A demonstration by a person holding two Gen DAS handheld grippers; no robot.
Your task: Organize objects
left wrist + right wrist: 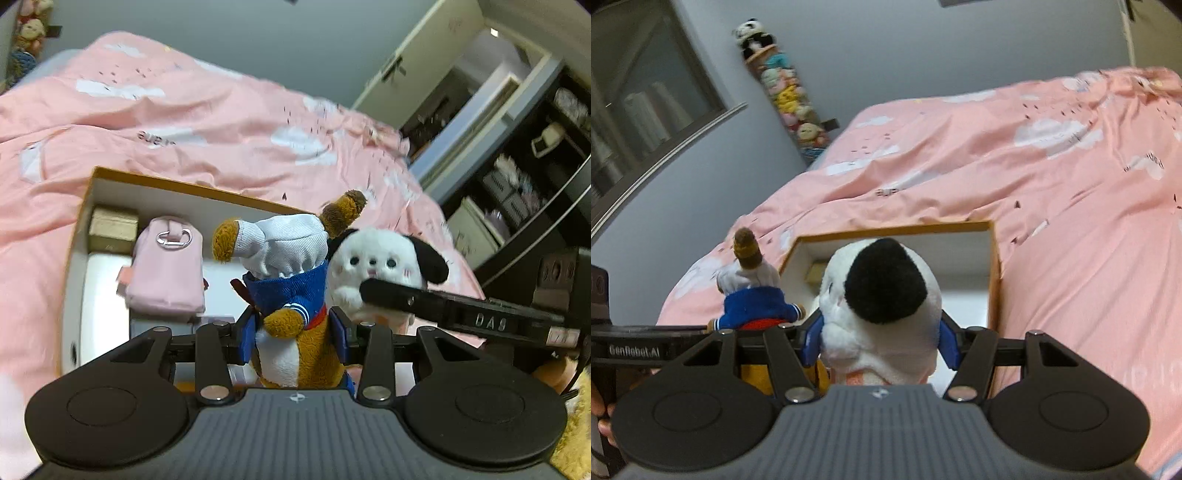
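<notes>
Bed (177,110): pink cover with white cloud prints, filling the background in both views.
Box (155,184): open, orange-edged and white inside, resting on the bed; the left wrist view looks into it, the right wrist view shows mostly its far walls.
Pouch (166,273): pink, with a metal clip, lying in the box; seen only from the left wrist.
Small box (112,229): gold-coloured, in the box's far corner.
Dog toy (882,306): white plush with black ears, above the box, clamped between the right gripper's (881,332) blue pads; its face shows only in the left wrist view.
Bear toy (291,295): brown plush in blue jacket and white cap, gripped at the body by the left gripper (297,336), just beside the dog toy.
</notes>
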